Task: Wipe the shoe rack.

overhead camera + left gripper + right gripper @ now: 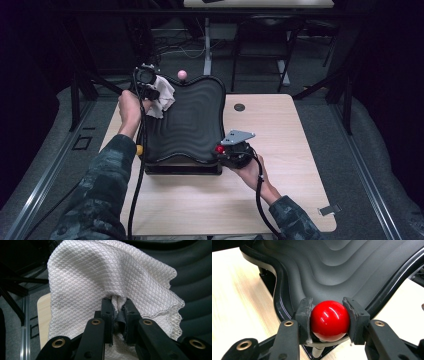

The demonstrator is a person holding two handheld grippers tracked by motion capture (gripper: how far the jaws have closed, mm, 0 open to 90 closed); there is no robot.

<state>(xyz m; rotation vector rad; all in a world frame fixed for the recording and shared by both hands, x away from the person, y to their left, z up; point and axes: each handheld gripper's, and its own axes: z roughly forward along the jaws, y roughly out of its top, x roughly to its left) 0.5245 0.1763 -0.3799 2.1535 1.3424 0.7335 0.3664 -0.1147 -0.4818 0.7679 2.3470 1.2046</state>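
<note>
A black wavy board (187, 122) (352, 270) with ridged rings rests on the table (280, 200), with a ball knob at each corner. My left gripper (150, 92) (117, 312) is shut on a white quilted cloth (164, 97) (105, 275), held over the board's far left corner. The cloth bunches between the jaws and drapes over them. My right gripper (222, 150) (329, 315) is shut on the red ball (219, 149) (329, 320) at the board's near right corner. A pink ball (182, 74) stands at the far edge, and a yellow ball (139, 149) at the near left.
A round cable hole (239, 107) sits in the table right of the board. A small metal clip (329, 210) lies at the table's near right corner. Dark frame bars (80, 90) and chair legs (260, 60) stand beyond the far edge. Cables trail from both grippers.
</note>
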